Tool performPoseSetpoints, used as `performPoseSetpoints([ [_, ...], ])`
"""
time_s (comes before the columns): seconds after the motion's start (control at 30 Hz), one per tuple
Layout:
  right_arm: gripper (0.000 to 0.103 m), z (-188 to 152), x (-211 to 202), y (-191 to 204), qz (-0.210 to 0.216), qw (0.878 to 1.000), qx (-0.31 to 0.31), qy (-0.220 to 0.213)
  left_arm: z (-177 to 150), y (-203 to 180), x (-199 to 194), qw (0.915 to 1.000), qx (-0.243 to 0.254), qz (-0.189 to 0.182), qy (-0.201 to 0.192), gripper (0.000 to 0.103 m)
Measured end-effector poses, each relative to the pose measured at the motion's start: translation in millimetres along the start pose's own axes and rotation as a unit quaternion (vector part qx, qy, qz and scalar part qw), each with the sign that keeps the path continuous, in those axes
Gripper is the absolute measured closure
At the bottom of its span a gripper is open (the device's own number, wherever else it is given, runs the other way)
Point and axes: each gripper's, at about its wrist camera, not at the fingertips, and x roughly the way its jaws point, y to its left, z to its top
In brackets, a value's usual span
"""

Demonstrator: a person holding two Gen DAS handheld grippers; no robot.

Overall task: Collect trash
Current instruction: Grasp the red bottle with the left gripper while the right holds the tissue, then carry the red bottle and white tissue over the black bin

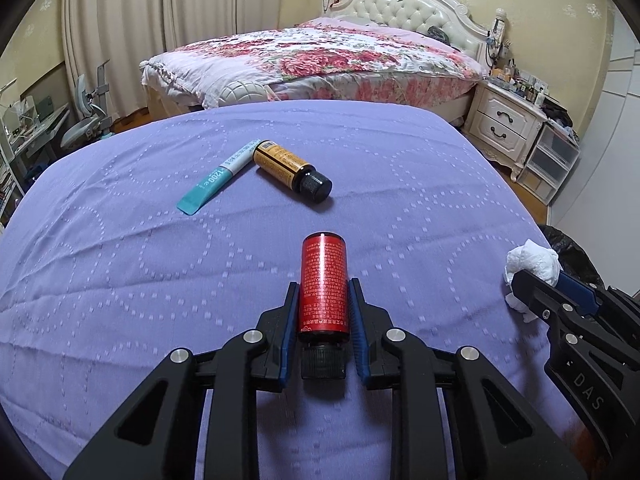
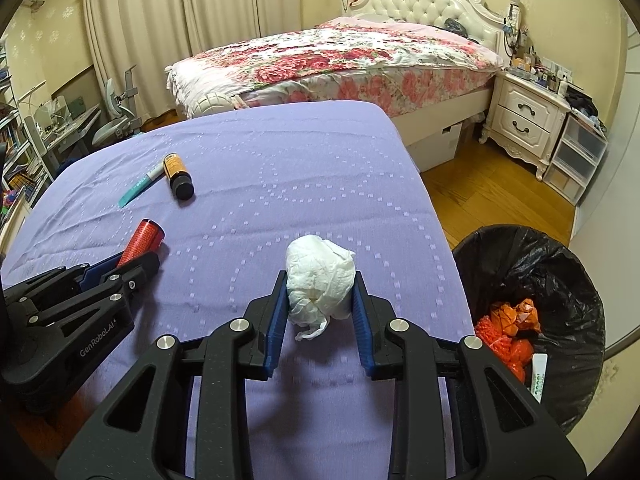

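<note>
My left gripper (image 1: 323,294) is shut on a red bottle (image 1: 323,284) with a black cap, just above the purple cloth (image 1: 120,280); it also shows in the right wrist view (image 2: 146,236). My right gripper (image 2: 320,294) is shut on a crumpled white tissue (image 2: 320,280), also seen in the left wrist view (image 1: 534,262). A brown bottle (image 1: 290,168) with an orange label and a teal-and-white tube (image 1: 218,178) lie side by side further back on the cloth.
A bin with a black liner (image 2: 560,280) stands on the floor to the right of the table and holds orange wrappers (image 2: 508,328). Beyond are a floral bed (image 2: 340,64), a white nightstand (image 2: 520,116), and a desk and chair at the left.
</note>
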Motion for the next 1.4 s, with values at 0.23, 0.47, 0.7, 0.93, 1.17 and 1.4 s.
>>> performPoseSetpoints([
  [0.23,0.074,-19,-18,3,-0.003,1.000,-0.005,-0.004,-13,-6,-14,0.9999,0.008,0.000,-0.009,0.078],
  [0.47,0.074,-32,-34,-2,-0.007,1.000,-0.001,-0.009,-20,-15,-26,0.9996,0.022,-0.006,-0.019,0.078],
  [0.7,0.074,-36,-47,-15,-0.015,1.000,0.012,-0.019,-27,-31,-36,0.9987,0.041,-0.016,-0.028,0.078],
  [0.93,0.074,-42,-62,-39,-0.032,0.999,0.030,-0.031,-28,-47,-43,0.9974,0.056,-0.027,-0.038,0.078],
  [1.17,0.074,-45,-74,-67,-0.057,0.996,0.049,-0.041,-26,-69,-46,0.9954,0.074,-0.041,-0.045,0.078],
  [1.4,0.074,-46,-88,-99,-0.088,0.992,0.066,-0.055,-20,-104,-48,0.9916,0.099,-0.063,-0.055,0.078],
])
